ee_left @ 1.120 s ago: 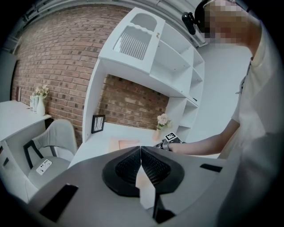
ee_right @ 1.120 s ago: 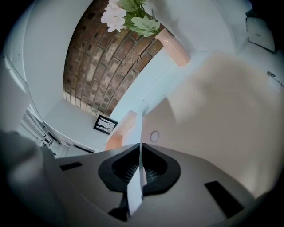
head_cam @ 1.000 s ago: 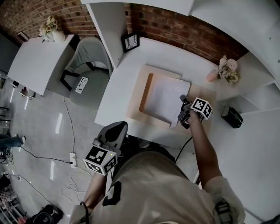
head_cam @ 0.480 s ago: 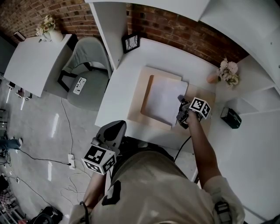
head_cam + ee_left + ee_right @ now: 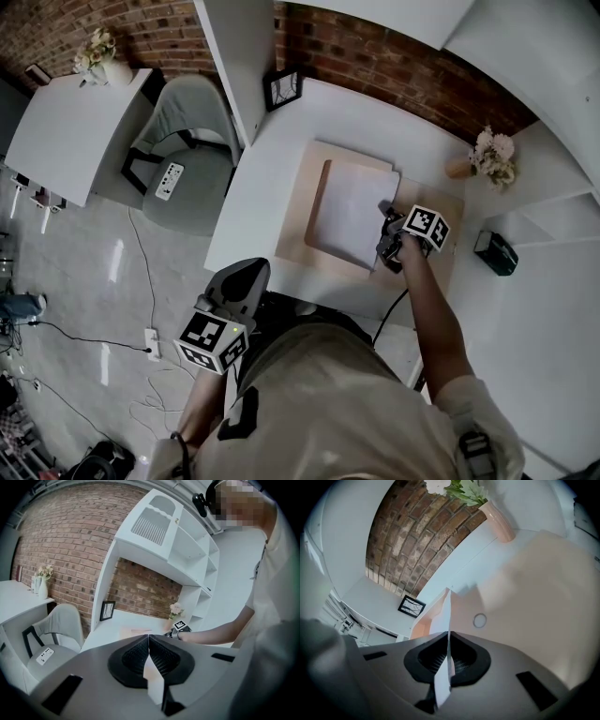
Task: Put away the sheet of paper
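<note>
— What is carried by the white bench (image 5: 267,178)?

— A shallow pale wooden tray (image 5: 317,202) is seen at its middle, reaching toward the front edge. A white sheet of paper (image 5: 352,214) is spread over the tray, and only the tray's left wall is left uncovered.

— How is the sheet held?

— Its right edge is pinched by the right tongs (image 5: 384,225). In the right gripper view, the paper (image 5: 445,616) is seen edge-on, clamped between the pressed jaws (image 5: 448,641).

— And the left tongs (image 5: 248,274)?

— They are held off the bench, beyond its front edge. Their jaws are pressed together, and nothing is gripped (image 5: 148,641).
</note>
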`<control>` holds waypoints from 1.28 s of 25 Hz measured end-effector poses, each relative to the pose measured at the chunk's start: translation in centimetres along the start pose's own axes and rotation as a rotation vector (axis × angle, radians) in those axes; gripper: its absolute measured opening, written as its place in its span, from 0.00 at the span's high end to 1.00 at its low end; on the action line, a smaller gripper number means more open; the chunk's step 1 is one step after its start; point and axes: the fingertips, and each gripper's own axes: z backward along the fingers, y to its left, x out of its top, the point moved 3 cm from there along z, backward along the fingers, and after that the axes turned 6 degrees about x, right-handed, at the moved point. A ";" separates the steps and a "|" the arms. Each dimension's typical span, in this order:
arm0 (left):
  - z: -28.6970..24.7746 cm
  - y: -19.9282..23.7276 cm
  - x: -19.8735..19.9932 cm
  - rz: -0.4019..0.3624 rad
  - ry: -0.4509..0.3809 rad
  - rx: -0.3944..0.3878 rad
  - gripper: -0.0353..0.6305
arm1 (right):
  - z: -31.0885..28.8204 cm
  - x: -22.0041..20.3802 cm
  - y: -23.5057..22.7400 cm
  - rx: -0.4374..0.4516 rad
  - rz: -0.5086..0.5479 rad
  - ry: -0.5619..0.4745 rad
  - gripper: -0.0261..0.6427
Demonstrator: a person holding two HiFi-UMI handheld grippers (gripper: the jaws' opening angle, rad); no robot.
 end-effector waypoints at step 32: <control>-0.4 1.9 -0.2 0.028 0.025 0.026 0.92 | -3.5 -1.0 1.7 0.027 -0.020 0.044 0.92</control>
